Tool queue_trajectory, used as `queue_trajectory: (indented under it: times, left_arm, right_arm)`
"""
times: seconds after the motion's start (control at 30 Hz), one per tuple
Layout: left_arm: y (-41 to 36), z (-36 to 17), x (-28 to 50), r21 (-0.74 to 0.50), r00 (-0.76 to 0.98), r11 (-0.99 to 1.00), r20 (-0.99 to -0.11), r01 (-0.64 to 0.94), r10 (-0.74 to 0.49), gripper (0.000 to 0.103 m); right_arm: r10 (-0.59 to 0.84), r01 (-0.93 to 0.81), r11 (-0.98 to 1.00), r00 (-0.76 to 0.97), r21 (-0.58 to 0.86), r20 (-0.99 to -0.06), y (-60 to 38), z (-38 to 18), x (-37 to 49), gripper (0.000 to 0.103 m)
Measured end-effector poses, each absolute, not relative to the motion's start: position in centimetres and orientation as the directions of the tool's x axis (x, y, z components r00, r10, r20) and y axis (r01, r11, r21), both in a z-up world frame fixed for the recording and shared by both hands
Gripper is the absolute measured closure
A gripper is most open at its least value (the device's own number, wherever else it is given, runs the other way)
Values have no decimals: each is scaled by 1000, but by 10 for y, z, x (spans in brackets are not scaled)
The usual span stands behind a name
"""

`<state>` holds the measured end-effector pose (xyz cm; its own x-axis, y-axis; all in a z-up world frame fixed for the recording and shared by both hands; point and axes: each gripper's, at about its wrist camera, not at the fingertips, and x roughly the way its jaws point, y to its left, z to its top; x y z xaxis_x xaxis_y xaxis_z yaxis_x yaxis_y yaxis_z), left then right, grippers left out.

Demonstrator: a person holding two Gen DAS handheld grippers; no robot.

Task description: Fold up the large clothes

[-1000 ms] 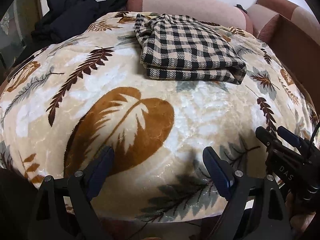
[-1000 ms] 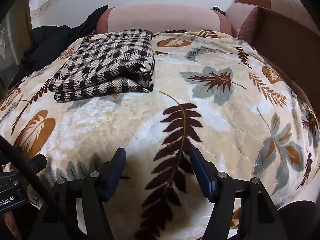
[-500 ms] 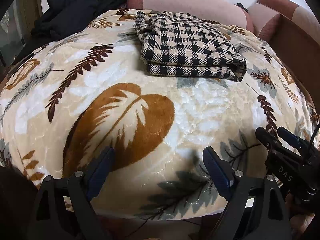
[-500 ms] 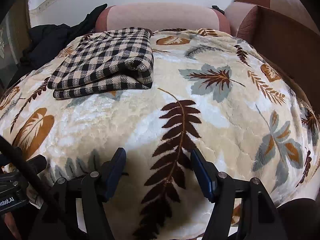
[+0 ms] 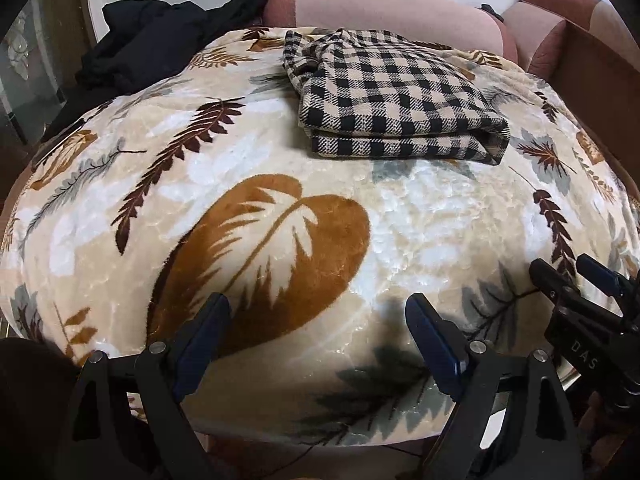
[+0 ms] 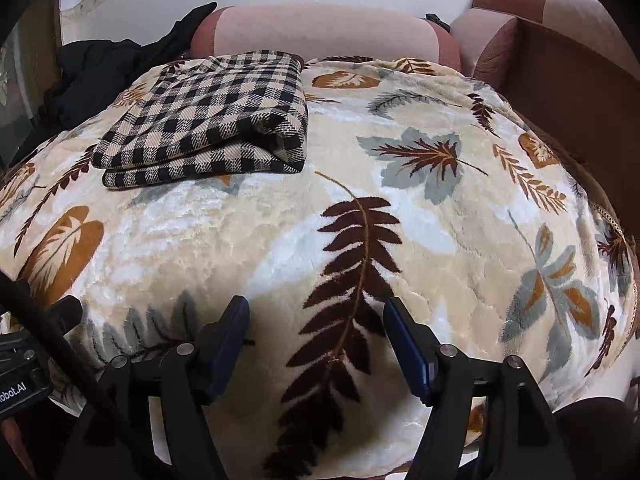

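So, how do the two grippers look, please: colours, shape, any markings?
Both the left gripper and the right gripper have black angular frames with silver pivot screws and dark blue fingers. White lettering marks their bodies, and a black cable runs nearby.

The dark clothing (image 5: 160, 48) runs past the blanket's (image 5: 280, 160) far-left edge, its shape unreadable.

My left gripper (image 5: 318, 320) has black arms with shiny round screws and dark blue pads (image 5: 434, 346) on the fingers. My right gripper (image 6: 316, 326) looks the same. White letters "DAS" are on its black side, and "obot.AI" shows beside a black cable (image 6: 60, 354).
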<state>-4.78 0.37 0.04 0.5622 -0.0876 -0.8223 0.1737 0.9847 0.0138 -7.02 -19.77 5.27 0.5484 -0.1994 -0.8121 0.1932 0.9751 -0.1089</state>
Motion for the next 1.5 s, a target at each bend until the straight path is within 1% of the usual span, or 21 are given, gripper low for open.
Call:
queue_trajectory:
  times: [0.3,1.5]
  left_arm:
    - [6,-2,-47,34,560,988,-827,148,-55,14]
    - [2,-7,-50,35,541,988,-840,150,-52,14]
  right_arm:
    - [-207,190,974,550,-120,-809,-196,53,-71,28]
    - [-215,170,975,562,-143,-798,-183,56,-79,27]
